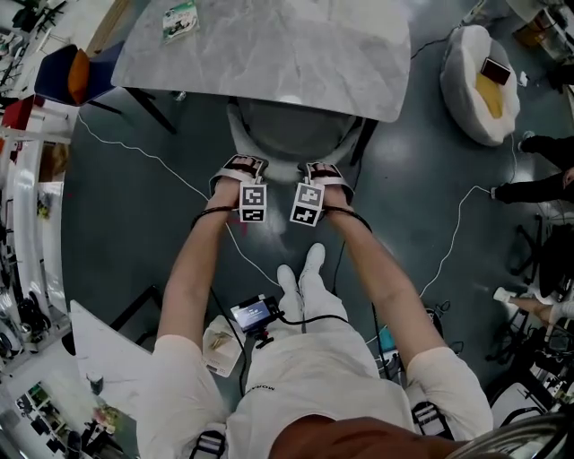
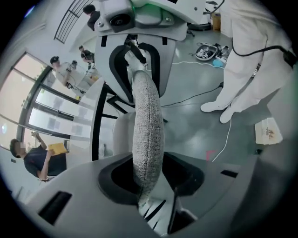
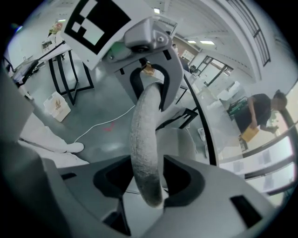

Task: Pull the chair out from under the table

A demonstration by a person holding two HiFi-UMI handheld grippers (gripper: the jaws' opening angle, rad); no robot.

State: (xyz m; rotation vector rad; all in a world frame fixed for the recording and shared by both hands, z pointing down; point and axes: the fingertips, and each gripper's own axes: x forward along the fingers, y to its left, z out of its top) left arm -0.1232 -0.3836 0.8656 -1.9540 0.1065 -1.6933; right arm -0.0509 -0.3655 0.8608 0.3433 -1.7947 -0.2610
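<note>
Loosely, left gripper (image 1: 242, 165) and right gripper (image 1: 323, 168) straddle, jaws apart, the chair (image 1: 287, 133) backrest's rim, running left-to-right.

On the dark floor (image 1: 134, 206) stands a grey marbled table (image 1: 287, 49), bearing one small green-and-white packet (image 1: 180, 21) near its left corner.

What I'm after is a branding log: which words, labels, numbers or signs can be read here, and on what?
Nothing can be read in any view.
Green-and-white packet on the table: print too small.
Paper bag on the floor: marking blurred.
Trouser waistband: tiny lettering, illegible.
Marker cubes: square patterns only, no letters.
</note>
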